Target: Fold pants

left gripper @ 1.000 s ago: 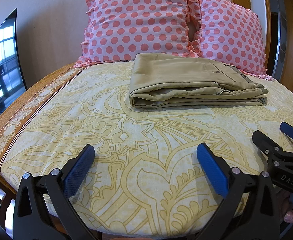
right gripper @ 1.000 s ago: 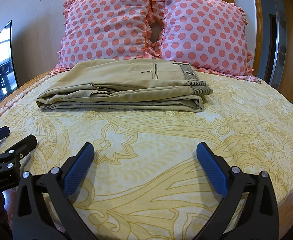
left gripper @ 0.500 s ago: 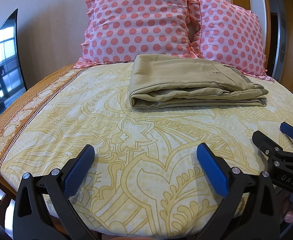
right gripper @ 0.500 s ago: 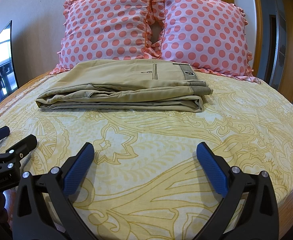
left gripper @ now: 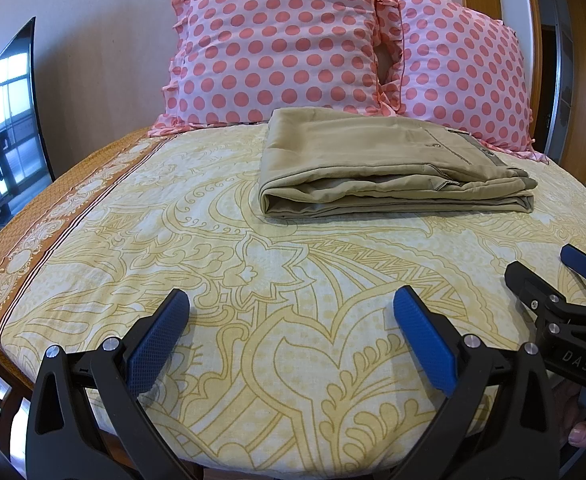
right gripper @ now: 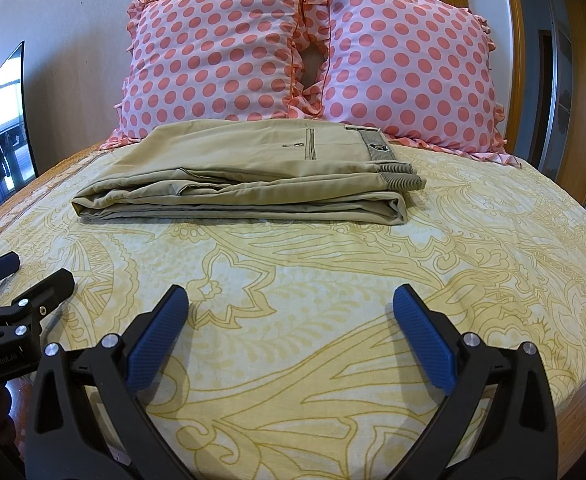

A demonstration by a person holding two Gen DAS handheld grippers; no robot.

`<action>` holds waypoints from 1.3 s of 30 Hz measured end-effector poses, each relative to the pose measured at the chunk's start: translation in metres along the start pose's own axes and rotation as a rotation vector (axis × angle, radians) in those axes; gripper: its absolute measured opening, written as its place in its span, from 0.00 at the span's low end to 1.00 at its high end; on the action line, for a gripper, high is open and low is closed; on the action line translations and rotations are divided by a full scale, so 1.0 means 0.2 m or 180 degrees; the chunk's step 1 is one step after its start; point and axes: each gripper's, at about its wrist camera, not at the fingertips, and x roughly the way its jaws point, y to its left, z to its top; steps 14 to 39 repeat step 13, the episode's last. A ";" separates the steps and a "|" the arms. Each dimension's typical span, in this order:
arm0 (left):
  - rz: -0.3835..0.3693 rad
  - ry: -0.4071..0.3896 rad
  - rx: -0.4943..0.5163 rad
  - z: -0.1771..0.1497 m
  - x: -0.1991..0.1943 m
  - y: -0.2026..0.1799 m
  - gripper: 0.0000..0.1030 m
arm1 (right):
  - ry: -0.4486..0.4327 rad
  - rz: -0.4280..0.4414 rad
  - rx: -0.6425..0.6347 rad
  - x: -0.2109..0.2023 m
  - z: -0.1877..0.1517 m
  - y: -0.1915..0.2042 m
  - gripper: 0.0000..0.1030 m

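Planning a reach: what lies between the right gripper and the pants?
Only bare bedsheet between the right gripper and the pants, per the right wrist view.

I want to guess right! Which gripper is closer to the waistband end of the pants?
Probably the right gripper: the khaki pants have their waistband toward its side. The left gripper faces the folded end. Both are open, empty, well short.

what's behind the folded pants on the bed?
Two pink polka-dot pillows stand side by side behind the folded khaki pants, against the wall. The pants cover the pillows' bottom edges, so whether they touch cannot be told. Under the pants, only the yellow bedsheet shows.
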 end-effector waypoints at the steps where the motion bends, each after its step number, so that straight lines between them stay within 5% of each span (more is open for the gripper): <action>1: 0.0001 0.0002 0.0000 0.00 0.00 0.00 0.99 | -0.0001 0.0000 0.0000 0.00 0.00 0.00 0.98; 39: 0.0004 0.0001 -0.0001 0.00 0.00 0.00 0.99 | -0.0004 -0.0004 0.0002 0.01 0.00 0.00 0.98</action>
